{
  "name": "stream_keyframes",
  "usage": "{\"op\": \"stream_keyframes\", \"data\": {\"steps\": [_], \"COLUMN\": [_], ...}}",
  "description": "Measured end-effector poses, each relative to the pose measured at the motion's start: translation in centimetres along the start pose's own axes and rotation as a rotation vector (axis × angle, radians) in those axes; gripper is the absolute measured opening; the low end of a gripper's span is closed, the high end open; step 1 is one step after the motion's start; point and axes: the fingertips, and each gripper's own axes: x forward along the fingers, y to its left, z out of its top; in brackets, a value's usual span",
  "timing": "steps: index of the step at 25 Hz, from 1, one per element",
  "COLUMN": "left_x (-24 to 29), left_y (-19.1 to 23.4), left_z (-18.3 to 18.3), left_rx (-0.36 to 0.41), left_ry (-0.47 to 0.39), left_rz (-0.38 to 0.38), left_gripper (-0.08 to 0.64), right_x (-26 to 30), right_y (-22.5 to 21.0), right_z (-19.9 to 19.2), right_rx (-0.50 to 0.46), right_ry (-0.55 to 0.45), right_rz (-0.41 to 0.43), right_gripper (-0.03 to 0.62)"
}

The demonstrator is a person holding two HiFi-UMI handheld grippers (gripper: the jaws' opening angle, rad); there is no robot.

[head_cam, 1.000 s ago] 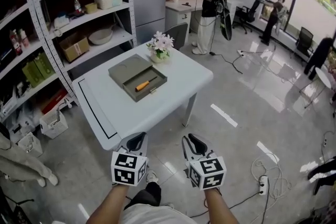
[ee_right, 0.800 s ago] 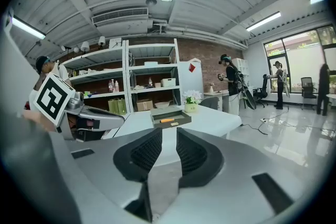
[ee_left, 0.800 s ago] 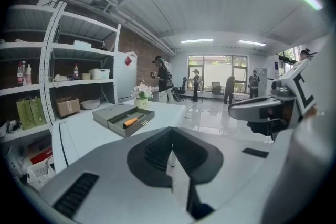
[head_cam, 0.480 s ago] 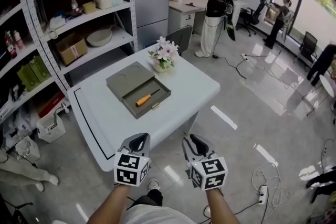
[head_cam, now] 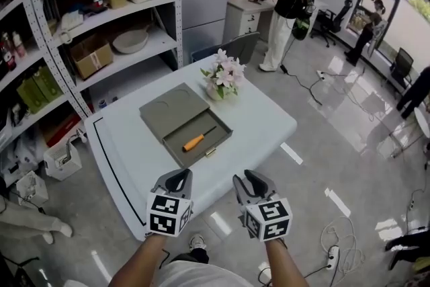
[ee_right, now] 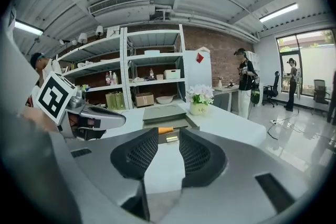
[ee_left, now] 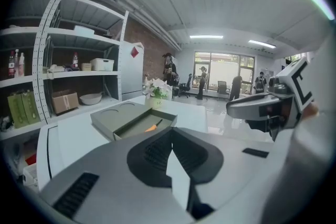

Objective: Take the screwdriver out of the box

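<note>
The screwdriver [head_cam: 199,139] has a stubby orange handle and a thin dark shaft. It lies slantwise in the open tray of the flat grey-green box [head_cam: 168,107], which sits mid-counter [head_cam: 265,124], just in front of a pot of flowers [head_cam: 225,77]. My left claw [head_cam: 177,177] is pressed together, with nothing in it. My right claw [head_cam: 252,179] is spread, its jaws just having been opening, with nothing between them. Both hover by the counter's near edge, apart from the box.
</note>
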Motion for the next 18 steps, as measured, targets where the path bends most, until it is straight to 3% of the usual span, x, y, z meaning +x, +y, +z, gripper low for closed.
{"op": "stream_keyframes", "data": {"steps": [9,18], "left_x": [2.4,3.8], "left_y": [4.6,6.6], "left_z": [0.4,0.1], "left_rx": [-0.051,-0.086], "left_ry": [0.002,0.014], "left_rz": [0.001,0.022], "left_gripper": [0.006,0.006], "right_x": [6.0,10.3], "right_y": [0.8,1.4], "right_z": [1.5,2.7], "right_rx": [-0.074,-0.22], "right_ry": [0.062,0.124], "right_rz": [0.059,0.166], "right_gripper": [0.138,0.138]}}
